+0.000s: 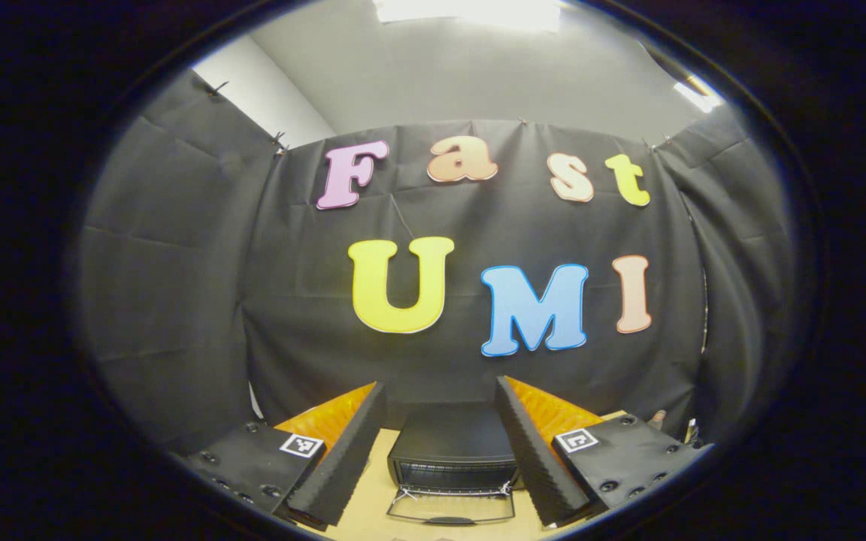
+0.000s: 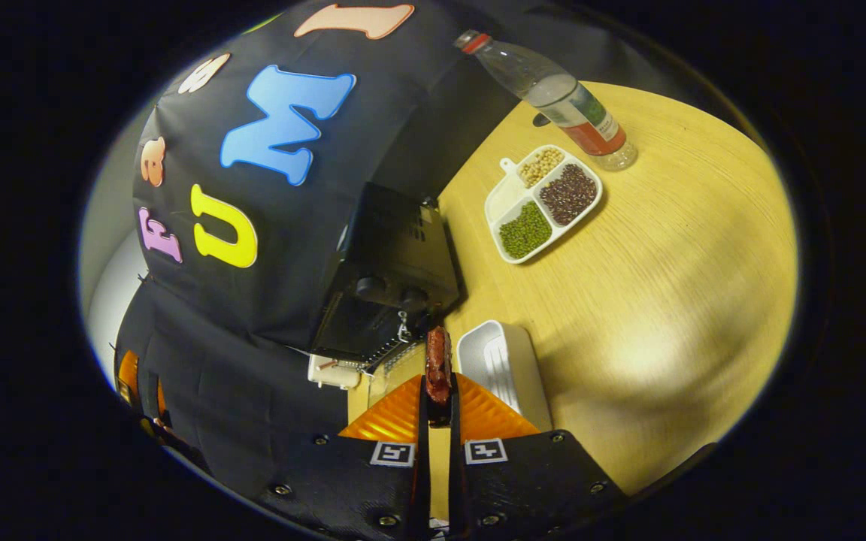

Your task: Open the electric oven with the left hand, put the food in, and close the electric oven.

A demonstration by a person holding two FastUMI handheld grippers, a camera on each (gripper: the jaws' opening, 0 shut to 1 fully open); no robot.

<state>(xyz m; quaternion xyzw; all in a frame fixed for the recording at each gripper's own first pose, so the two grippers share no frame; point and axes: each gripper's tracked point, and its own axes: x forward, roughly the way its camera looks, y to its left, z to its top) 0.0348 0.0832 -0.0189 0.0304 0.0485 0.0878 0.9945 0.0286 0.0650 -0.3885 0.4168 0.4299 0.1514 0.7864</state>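
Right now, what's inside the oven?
The oven stands with its door dropped open. In the left gripper view, a wire rack edge shows at the mouth; the cavity behind is too dark to tell. The food is outside, clamped in the right gripper.

Looking out along my right fingers, I am seeing a wooden table point(image 2: 651, 300) spreading toward three o'clock. A white divided dish point(image 2: 543, 201) is lying on it at about one o'clock, its compartments holding pale beans, dark red beans and green beans, with one section bare. A clear plastic bottle point(image 2: 553, 94) with a red cap is standing just beyond the dish, tilting in my fisheye. A white empty tray point(image 2: 504, 372) is sitting close ahead at twelve o'clock.
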